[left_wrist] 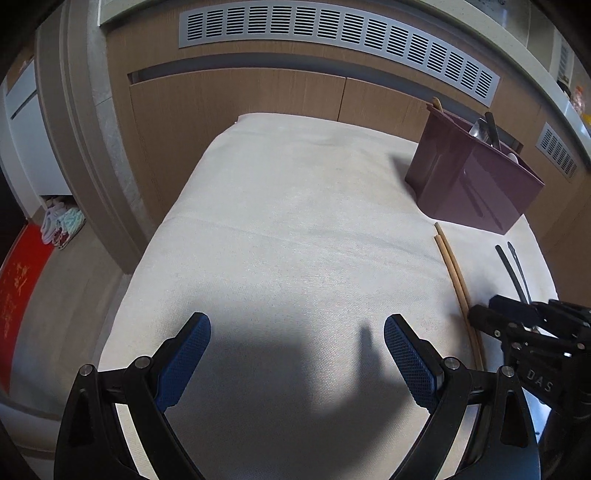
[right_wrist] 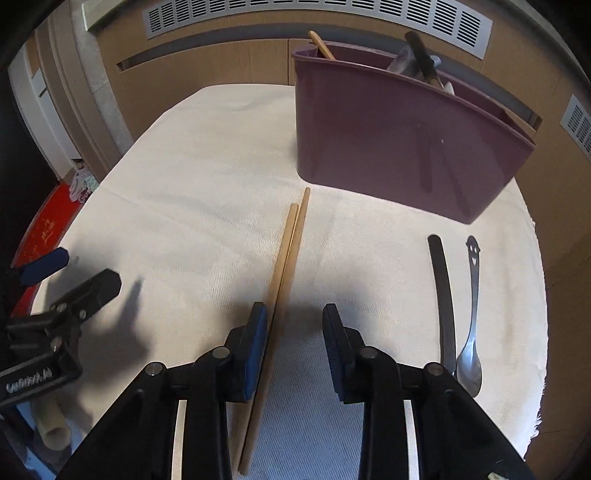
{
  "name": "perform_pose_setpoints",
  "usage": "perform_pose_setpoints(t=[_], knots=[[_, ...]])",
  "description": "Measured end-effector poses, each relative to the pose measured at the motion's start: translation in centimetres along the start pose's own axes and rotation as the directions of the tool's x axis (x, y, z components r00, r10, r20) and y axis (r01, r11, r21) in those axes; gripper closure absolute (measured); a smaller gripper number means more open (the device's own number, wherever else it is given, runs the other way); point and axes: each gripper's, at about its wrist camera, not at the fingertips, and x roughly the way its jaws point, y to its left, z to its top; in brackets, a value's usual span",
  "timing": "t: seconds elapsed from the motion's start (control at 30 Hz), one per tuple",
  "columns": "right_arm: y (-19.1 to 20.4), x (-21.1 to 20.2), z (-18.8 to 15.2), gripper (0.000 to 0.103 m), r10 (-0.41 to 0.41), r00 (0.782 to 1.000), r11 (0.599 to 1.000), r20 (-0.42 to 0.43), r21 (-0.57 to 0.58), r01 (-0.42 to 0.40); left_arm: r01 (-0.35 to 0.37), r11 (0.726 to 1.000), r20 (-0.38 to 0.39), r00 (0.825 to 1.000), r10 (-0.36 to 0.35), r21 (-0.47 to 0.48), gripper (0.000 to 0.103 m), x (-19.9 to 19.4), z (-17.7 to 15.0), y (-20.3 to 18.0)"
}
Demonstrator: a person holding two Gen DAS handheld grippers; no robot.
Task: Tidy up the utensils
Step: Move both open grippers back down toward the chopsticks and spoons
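A pair of wooden chopsticks point(right_wrist: 291, 251) lies on the white cloth, pointing toward a purple utensil holder point(right_wrist: 388, 140) that has a wooden stick and dark-handled utensils in it. My right gripper point(right_wrist: 295, 314) straddles the chopsticks' near half. Its left pad touches them and its right pad stands clear, so it is open. A black-handled utensil point(right_wrist: 443, 288) and a steel spoon point(right_wrist: 472, 332) with a smiley handle lie to the right. My left gripper point(left_wrist: 297, 332) hangs wide open over bare cloth, holding nothing. The left wrist view shows the chopsticks point(left_wrist: 456, 273), the holder point(left_wrist: 469, 184) and the right gripper point(left_wrist: 491, 312).
The cloth-covered table point(left_wrist: 280, 206) ends close behind the holder, against a wooden cabinet front point(left_wrist: 229, 99) with a grey vent point(left_wrist: 332, 33). Its right edge runs just past the spoon. A red mat point(left_wrist: 18, 295) lies on the floor at the left, and a pale roll point(right_wrist: 51, 424) sits below the table's near-left corner.
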Motion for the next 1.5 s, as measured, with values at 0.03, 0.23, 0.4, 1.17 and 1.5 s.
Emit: perform_pose_setpoints(t=[0.03, 0.23, 0.4, 1.17, 1.5], knots=[[0.1, 0.2, 0.2, 0.074, -0.005, 1.0, 1.0, -0.003, 0.004, 0.005, 0.002, 1.0, -0.001, 1.0, -0.002, 0.001, 0.008, 0.0, 0.0, 0.0], [-0.9, 0.0, 0.3, 0.075, -0.029, 1.0, 0.999, 0.005, 0.02, 0.029, 0.003, 1.0, -0.013, 1.0, -0.002, 0.024, 0.008, -0.1, -0.3, -0.4], [-4.5, 0.1, -1.0, 0.075, -0.063, 0.998, 0.995, -0.025, 0.078, 0.065, 0.01, 0.999, -0.023, 1.0, -0.009, 0.048, 0.008, 0.0, -0.3, -1.0], [-2.3, 0.2, -0.2, 0.086, 0.08, 0.997, 0.993, -0.01, 0.085, -0.079, 0.001, 0.99, -0.038, 0.999, 0.004, 0.138, 0.008, 0.4, -0.4, -3.9], [-2.1, 0.8, 1.2, 0.087, 0.137, 0.99, 0.987, -0.03, 0.094, -0.134, 0.013, 0.991, -0.045, 0.999, -0.006, 0.136, 0.008, 0.7, -0.7, -4.0]])
